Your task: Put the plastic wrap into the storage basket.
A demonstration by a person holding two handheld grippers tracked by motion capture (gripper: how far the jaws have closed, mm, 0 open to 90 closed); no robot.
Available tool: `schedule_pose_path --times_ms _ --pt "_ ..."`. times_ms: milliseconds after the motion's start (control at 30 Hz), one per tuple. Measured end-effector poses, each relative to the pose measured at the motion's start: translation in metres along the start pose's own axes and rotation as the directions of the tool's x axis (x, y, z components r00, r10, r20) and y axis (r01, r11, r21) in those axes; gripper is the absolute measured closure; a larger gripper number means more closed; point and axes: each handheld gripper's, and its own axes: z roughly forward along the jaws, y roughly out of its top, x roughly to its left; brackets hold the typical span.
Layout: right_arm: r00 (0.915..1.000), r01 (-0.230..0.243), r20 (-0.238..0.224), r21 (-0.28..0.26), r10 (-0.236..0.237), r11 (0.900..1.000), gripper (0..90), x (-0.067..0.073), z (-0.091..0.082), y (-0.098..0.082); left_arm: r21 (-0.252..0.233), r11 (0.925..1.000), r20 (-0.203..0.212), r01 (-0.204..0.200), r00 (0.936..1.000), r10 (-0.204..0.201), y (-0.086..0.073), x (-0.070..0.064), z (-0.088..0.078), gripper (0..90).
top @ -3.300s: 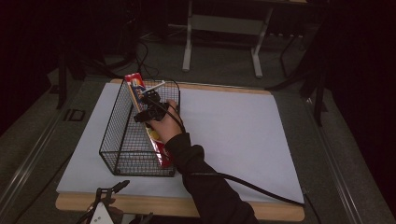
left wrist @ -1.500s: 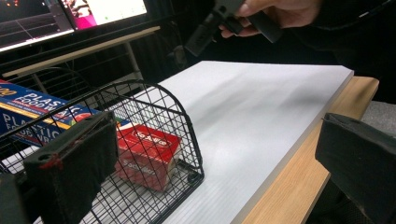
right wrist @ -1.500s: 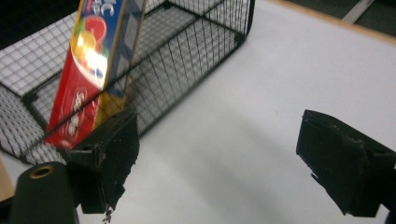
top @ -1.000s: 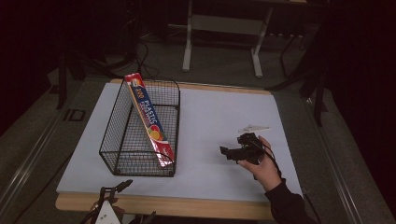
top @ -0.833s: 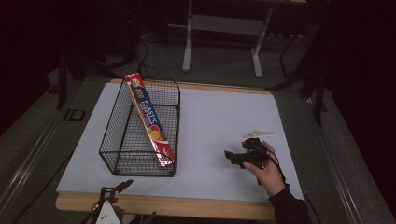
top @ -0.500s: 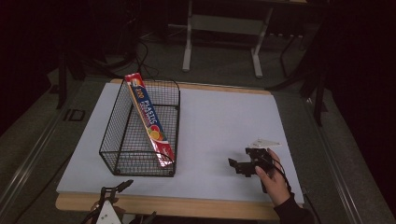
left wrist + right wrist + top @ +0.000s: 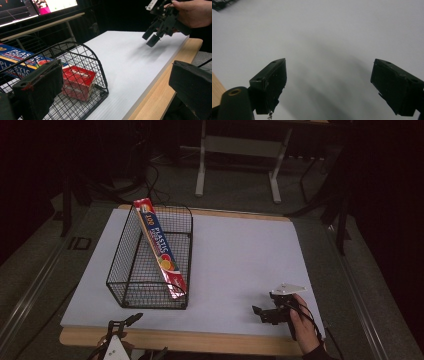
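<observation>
Landmark: wire basket (image 7: 150, 270), sitting on the left half of the white board (image 7: 240, 260) that covers the desk (image 7: 200, 342). Your left gripper (image 7: 116, 330) sits just below the basket's near wall, at the desk's front edge; in the left gripper view its jaws stand wide apart with nothing between them, the basket's rounded end just beyond the left jaw. Inside the basket, the long plastic wrap box (image 7: 160, 251) leans tilted, its upper end resting on the far rim at the basket's far left corner, its red lower end down at the near right corner of the basket floor. To the right of the basket, well apart from it, your right gripper (image 7: 267, 312) hangs over bare white board near the front edge, held in your right hand (image 7: 302, 322). In the right gripper view its jaws are spread wide, empty, pointing down at the board.
</observation>
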Motion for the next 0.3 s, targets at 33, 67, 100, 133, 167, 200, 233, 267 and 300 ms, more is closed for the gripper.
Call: schedule_pose_path --times_ms 33,67,100,133,167,200,233,267,300 --pt "1.0 0.002 0.001 0.005 -0.002 1.0 13.3 -0.001 -0.001 -0.003 0.0 1.0 0.0 0.001 1.0 -0.001 0.0 0.0 0.0 0.1" --pt "1.0 0.006 0.003 0.006 -0.006 1.0 13.3 -0.001 -0.002 -0.005 0.001 1.0 0.0 0.0 1.0 0.0 0.0 0.0 0.0 0.1" --pt "0.9999 0.005 0.013 0.004 -0.005 1.0 13.3 -0.002 -0.004 -0.008 0.001 1.0 0.001 0.001 1.0 -0.001 0.0 0.0 0.0 0.1" --pt "0.9997 0.002 0.023 0.004 -0.002 1.0 13.4 -0.003 -0.005 -0.011 0.0 1.0 0.001 0.001 1.0 -0.001 0.0 0.0 0.0 0.1" --pt "0.9997 0.002 0.023 0.004 -0.002 1.0 13.4 -0.003 -0.005 -0.011 0.0 1.0 0.001 0.001 1.0 -0.001 0.0 0.0 0.0 0.1" --pt "0.9996 0.001 0.028 0.002 -0.001 1.0 13.3 -0.004 -0.007 -0.014 0.0 1.0 0.003 0.001 1.0 -0.001 0.0 0.0 0.0 0.1" --pt "0.9992 -0.002 0.04 -0.014 0.003 1.0 13.3 -0.008 -0.012 -0.02 0.0 1.0 0.004 0.0 1.0 0.0 0.0 0.0 0.0 0.1" --pt "0.9985 -0.008 0.053 -0.022 0.009 1.0 13.4 -0.009 -0.014 -0.022 -0.001 1.0 0.004 -0.001 1.0 0.001 0.0 0.0 0.0 0.1" --pt "0.998 -0.016 0.061 -0.032 0.018 0.999 13.3 -0.011 -0.016 -0.025 -0.001 1.0 0.004 -0.001 1.0 0.001 0.0 0.0 0.0 0.1"
